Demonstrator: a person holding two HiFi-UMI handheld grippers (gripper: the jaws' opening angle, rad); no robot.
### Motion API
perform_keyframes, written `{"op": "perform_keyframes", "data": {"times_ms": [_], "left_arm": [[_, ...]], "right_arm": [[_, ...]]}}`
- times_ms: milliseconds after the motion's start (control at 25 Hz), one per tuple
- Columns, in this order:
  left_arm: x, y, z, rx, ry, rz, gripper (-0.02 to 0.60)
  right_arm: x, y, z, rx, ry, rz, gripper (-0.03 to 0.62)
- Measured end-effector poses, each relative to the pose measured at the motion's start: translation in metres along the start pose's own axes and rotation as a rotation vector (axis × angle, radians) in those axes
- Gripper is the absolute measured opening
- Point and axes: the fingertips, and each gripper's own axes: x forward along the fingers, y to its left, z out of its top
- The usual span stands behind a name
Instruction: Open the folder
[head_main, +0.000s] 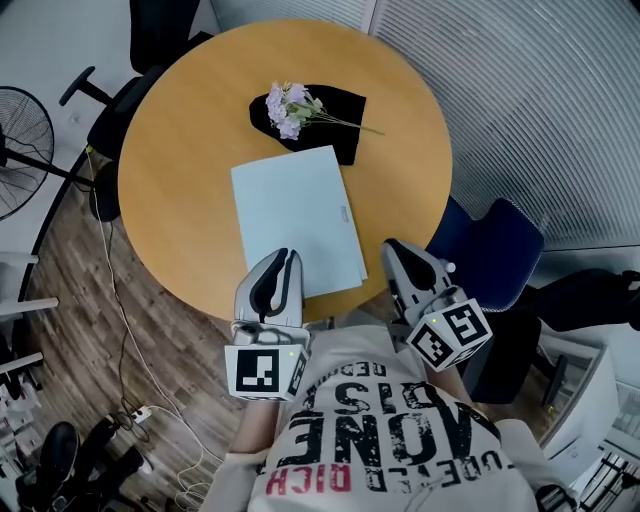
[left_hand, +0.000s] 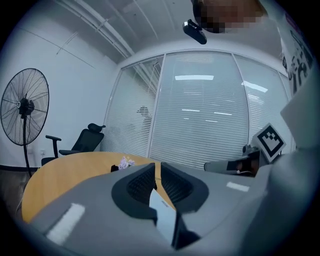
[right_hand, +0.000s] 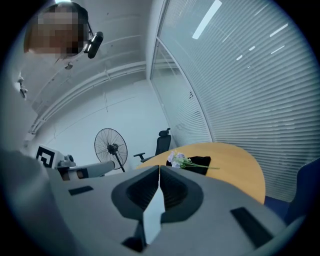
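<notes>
A pale blue folder (head_main: 295, 215) lies shut and flat in the middle of the round wooden table (head_main: 180, 170). My left gripper (head_main: 288, 254) hovers over the folder's near left corner. In the left gripper view its jaws (left_hand: 157, 164) stand a narrow slit apart, and the folder (left_hand: 162, 212) shows through the slit below them. My right gripper (head_main: 397, 245) is just off the folder's near right corner. Its jaws (right_hand: 159, 167) meet at the tips, with the folder (right_hand: 154, 210) visible beneath.
A sprig of lilac flowers (head_main: 290, 108) rests on a black cloth (head_main: 335, 110) beyond the folder. A black office chair (head_main: 130, 90) and a standing fan (head_main: 20, 150) are at the left, a blue chair (head_main: 495, 250) at the right. Cables (head_main: 140, 410) run over the floor.
</notes>
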Motion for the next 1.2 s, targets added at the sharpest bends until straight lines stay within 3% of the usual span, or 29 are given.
{"op": "perform_keyframes", "data": {"times_ms": [160,360,680,880,1200], "left_arm": [[0.002,-0.013,-0.002,0.048,0.011,0.015,0.048],[0.006,-0.028,-0.026,0.059,0.107,0.005,0.049],[0.013,-0.051,-0.096,0.146,0.282,-0.093,0.078],[0.024,-0.068,-0.127,0.147,0.332,-0.163,0.089],[0.033,-0.092,-0.179,0.334,0.471,-0.276,0.144]], "right_arm": [[0.001,-0.009,-0.005,0.006,0.025,0.035,0.012],[0.004,-0.018,-0.024,0.035,0.066,0.061,0.012],[0.011,-0.032,-0.08,0.075,0.165,0.06,0.014],[0.014,-0.04,-0.109,0.088,0.226,0.065,0.012],[0.025,-0.054,-0.143,0.115,0.276,0.057,0.014]]}}
